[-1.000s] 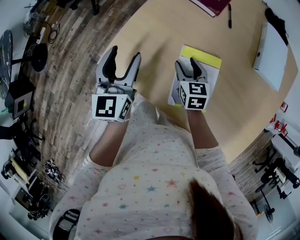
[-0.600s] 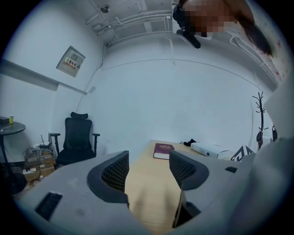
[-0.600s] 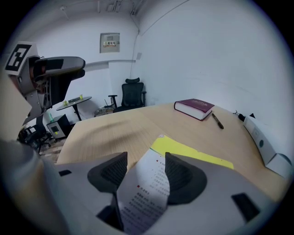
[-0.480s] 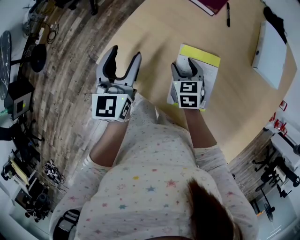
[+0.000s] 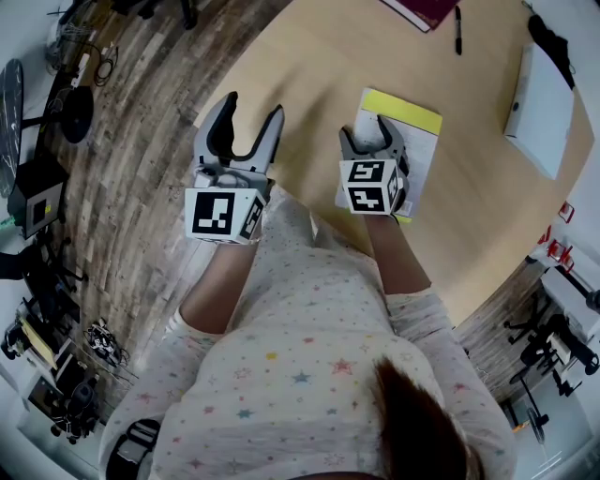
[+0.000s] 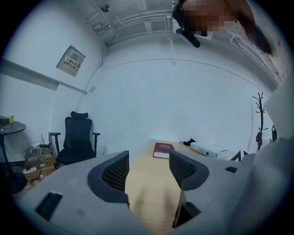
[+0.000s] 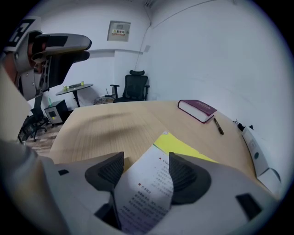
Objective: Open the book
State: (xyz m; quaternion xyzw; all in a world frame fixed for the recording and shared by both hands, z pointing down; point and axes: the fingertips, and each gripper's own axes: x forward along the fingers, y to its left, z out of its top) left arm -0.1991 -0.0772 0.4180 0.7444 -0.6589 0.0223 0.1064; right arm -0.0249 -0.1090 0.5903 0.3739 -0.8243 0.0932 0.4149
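Observation:
The book (image 5: 419,141) lies on the wooden table (image 5: 309,56) in front of the person, a yellow cover strip along its far edge and white printed paper on top. My right gripper (image 5: 367,136) sits over its left part. In the right gripper view a white printed page (image 7: 148,190) curves up between the jaws of that gripper (image 7: 146,172), which stand apart; the yellow cover (image 7: 183,149) shows behind it. My left gripper (image 5: 251,117) hovers at the table's left edge, open and empty. The left gripper view shows only bare wood between its jaws (image 6: 149,170).
A shut maroon book (image 5: 422,11) and a black pen (image 5: 458,30) lie at the table's far end. A long white box (image 5: 544,108) lies at the right. Off the table's left edge is wooden floor with an office chair (image 6: 78,137) and cables.
My right gripper has shifted left over the book and rolled, so its marker cube now faces more sideways. The left gripper has stayed put.

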